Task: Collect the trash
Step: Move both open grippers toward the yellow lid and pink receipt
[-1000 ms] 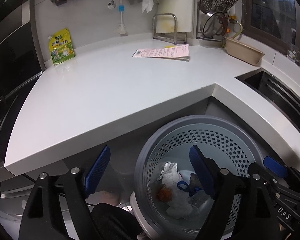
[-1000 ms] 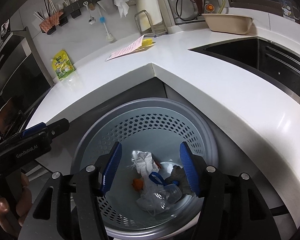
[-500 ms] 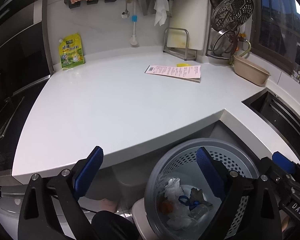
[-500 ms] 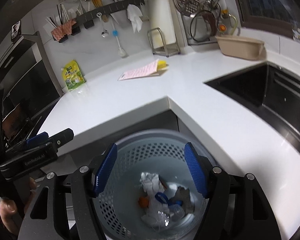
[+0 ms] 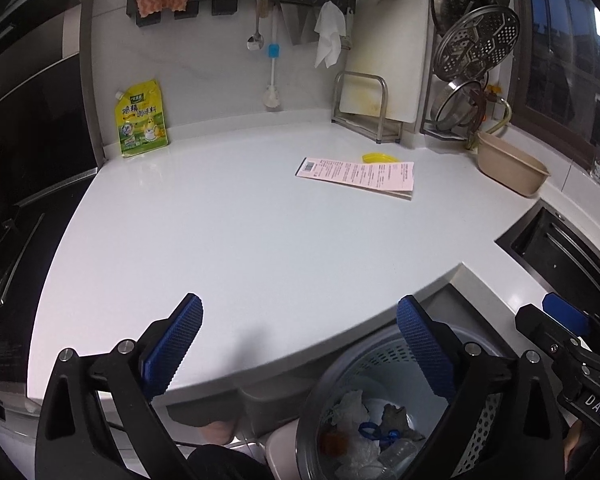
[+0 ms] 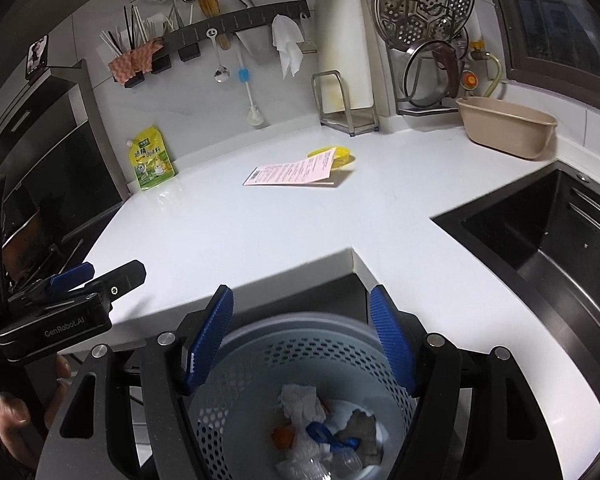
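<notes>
From my seat, the yellow-green pouch stands upright at the far left, leaning on the wall behind the white tabletop. My left gripper hangs over the tabletop's near edge, its jaws having just been opening; they now stand released and wide, with nothing between the blue pads.

Right of the pouch, mid-tabletop, lies the pink paper sheet, flat, its long axis running left to right with the barcode end pointing toward the pouch. A yellow lid peeks out behind its far edge; I cannot tell whether the sheet rests on it.

Below the tabletop's inner corner, lower than the sheet, sits the round perforated bin. Inside it I see crumpled white tissue, an orange scrap, a blue ring-shaped bit, a grey wad and clear plastic, all heaped together on the bottom.

My right gripper hangs above the bin, jaws also just opening, released and empty.

Further right of the sheet, a beige tub sits empty beside the dark sink.
</notes>
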Demonstrator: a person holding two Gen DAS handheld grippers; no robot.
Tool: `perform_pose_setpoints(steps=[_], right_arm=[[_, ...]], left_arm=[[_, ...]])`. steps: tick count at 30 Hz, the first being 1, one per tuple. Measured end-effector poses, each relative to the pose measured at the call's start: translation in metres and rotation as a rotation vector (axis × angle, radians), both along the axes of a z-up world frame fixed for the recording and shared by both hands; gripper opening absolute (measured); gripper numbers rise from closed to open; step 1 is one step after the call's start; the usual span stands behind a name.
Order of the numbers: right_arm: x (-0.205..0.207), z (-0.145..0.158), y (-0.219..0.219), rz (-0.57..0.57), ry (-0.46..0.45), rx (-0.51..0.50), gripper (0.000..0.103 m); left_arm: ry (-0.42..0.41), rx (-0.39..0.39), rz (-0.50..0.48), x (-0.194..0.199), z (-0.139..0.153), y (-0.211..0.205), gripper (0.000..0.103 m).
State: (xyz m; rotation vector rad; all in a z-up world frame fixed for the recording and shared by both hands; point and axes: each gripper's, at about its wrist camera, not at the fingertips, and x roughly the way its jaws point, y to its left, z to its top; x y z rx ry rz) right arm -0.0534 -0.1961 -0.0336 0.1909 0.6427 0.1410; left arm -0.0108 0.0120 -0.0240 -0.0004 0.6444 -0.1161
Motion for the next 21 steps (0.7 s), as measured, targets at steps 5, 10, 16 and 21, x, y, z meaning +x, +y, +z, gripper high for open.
perform_pose_setpoints(steps=[5, 10, 16, 21], right_arm=[[0.025, 0.004, -0.006, -0.019, 0.008, -0.015, 0.068], [0.050, 0.009, -0.015, -0.034, 0.018, 0.001, 0.068], [0.093, 0.022, -0.019, -0.040, 0.014, -0.033, 0.072], [0.141, 0.020, -0.025, -0.045, 0.064, -0.038, 0.072]], left_arm=[[-0.021, 0.004, 0.006, 0.019, 0.009, -0.001, 0.096], [-0.025, -0.001, 0.004, 0.040, 0.017, -0.003, 0.097], [-0.015, -0.010, 0.031, 0.070, 0.020, -0.001, 0.097], [-0.012, -0.015, 0.053, 0.096, 0.024, 0.001, 0.097]])
